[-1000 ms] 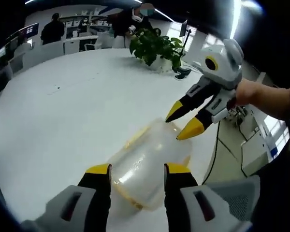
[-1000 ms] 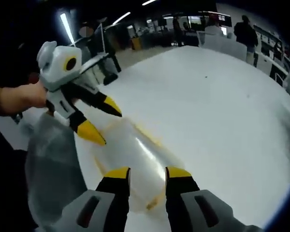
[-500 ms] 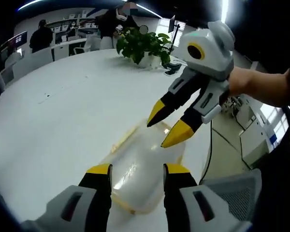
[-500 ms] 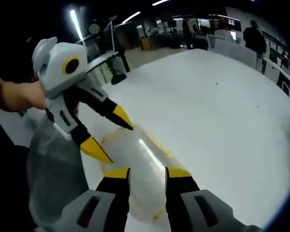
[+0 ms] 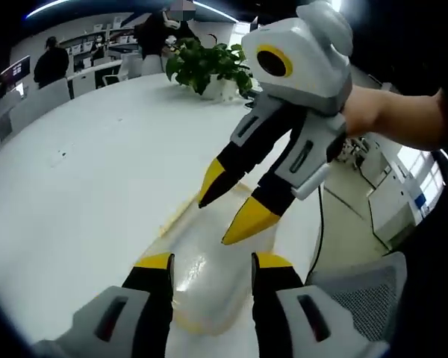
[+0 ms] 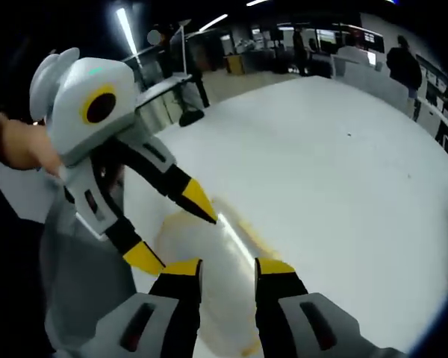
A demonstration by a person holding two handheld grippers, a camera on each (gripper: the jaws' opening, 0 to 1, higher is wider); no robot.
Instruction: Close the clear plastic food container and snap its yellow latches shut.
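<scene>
Clear plastic container (image 5: 209,272) lay on the white bench (image 5: 82,194), lid apparently on — latches unreadable. Left tongs (image 5: 209,262) and right tongs (image 6: 228,268) hovered agape, gripping nothing.

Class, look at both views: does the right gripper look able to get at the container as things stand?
Probably yes. The right gripper hangs open just over the container, with nothing between them; the left gripper sits at the near end, not across its path.

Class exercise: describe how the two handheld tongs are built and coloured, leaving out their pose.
Both tongs, the left and the right, have grey bodies with dark slots, black jaws and yellow tips. Each carries a rounded white-grey head with a yellow-ringed black disc.
</scene>
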